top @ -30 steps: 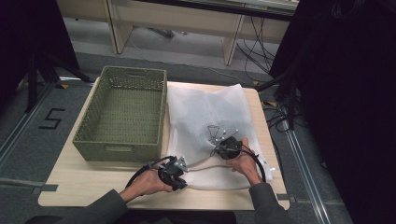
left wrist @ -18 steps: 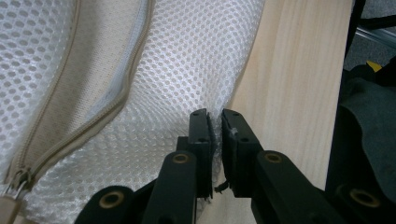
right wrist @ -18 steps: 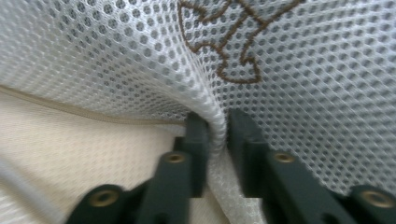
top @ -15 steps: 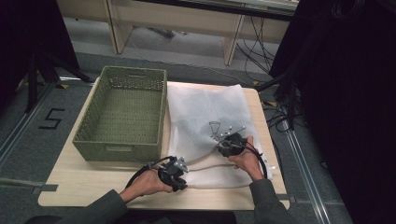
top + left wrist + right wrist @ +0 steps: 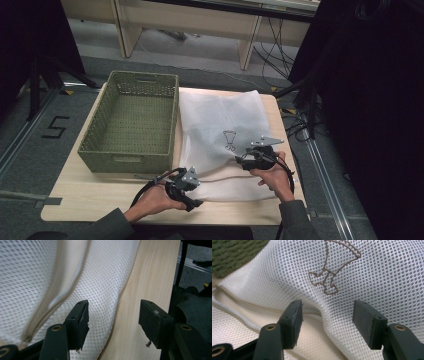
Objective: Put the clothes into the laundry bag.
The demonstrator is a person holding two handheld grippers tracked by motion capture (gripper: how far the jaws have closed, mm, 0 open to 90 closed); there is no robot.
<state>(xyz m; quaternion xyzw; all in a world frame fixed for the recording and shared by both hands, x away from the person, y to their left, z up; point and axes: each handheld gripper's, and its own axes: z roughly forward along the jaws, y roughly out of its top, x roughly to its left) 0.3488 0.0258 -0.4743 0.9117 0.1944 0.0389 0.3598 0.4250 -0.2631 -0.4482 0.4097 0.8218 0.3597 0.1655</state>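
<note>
A white mesh bag [image 5: 220, 120] with a brown stitched emblem [image 5: 229, 140] lies flat on the wooden table [image 5: 90, 195]. My left gripper [image 5: 196, 194] is at the bag's near left corner. In the left gripper view its jaws [image 5: 113, 312] stand open over the mesh [image 5: 50, 270] edge and bare wood; they have just been opening and press on nothing. My right gripper [image 5: 241, 161] hovers over the bag's near right part. Its jaws [image 5: 327, 308] have also just been opening and stand open above a raised fold of mesh, just below the emblem [image 5: 332, 267].
An empty green woven basket [image 5: 130, 155] stands to the left of the bag; its corner [image 5: 232, 252] appears in the right gripper view. A zip seam [image 5: 57, 295] runs along the bag near the left jaw. The table's near edge is close behind both hands.
The right hand has shifted a little to the right and lifted off the bag. The left hand has stayed in place at the bag's near corner.
</note>
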